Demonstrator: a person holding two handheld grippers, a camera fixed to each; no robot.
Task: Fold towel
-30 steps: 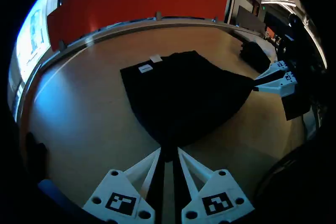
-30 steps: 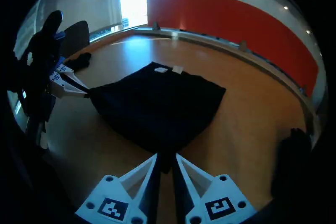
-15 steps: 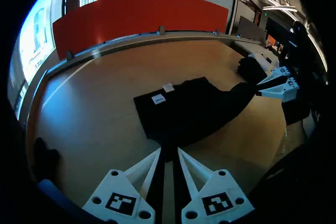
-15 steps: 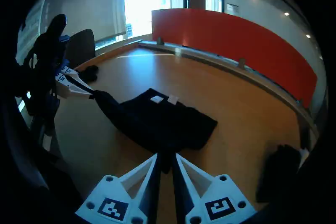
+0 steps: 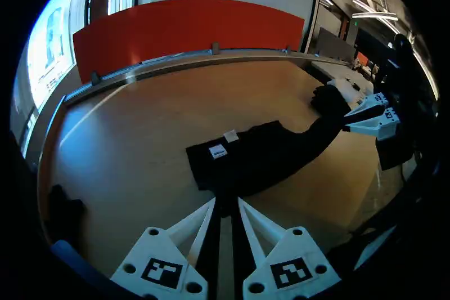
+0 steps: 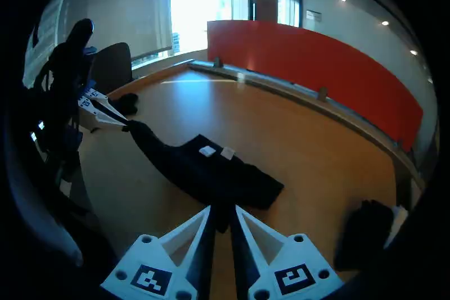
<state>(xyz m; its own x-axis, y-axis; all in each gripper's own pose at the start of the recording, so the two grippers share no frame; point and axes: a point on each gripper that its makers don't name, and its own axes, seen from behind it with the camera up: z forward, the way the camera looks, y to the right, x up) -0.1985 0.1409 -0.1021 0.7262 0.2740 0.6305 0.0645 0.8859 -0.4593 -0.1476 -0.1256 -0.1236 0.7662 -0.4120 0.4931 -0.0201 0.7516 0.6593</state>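
Note:
A black towel (image 5: pixel 264 153) with two white labels (image 5: pixel 218 151) hangs stretched between both grippers, its far part resting on the wooden table (image 5: pixel 135 131). In the left gripper view my left gripper (image 5: pixel 225 201) is shut on one towel corner at the bottom. My right gripper (image 5: pixel 343 123) pinches another corner at the right, held by a person. In the right gripper view the towel (image 6: pixel 214 176) runs from my right gripper (image 6: pixel 222 214), shut on it, up to my left gripper (image 6: pixel 127 125) at the left.
An orange panel (image 5: pixel 185 24) stands behind the table's far edge. A dark cloth pile (image 5: pixel 331 100) lies near the right gripper. Another dark heap (image 6: pixel 363 232) sits at the table's right side in the right gripper view. A chair (image 6: pixel 112 63) stands behind the left gripper.
Both grippers rose and drew back with their corners. The towel, spread flat before, is now lifted along the near edge and looks smaller and narrower.

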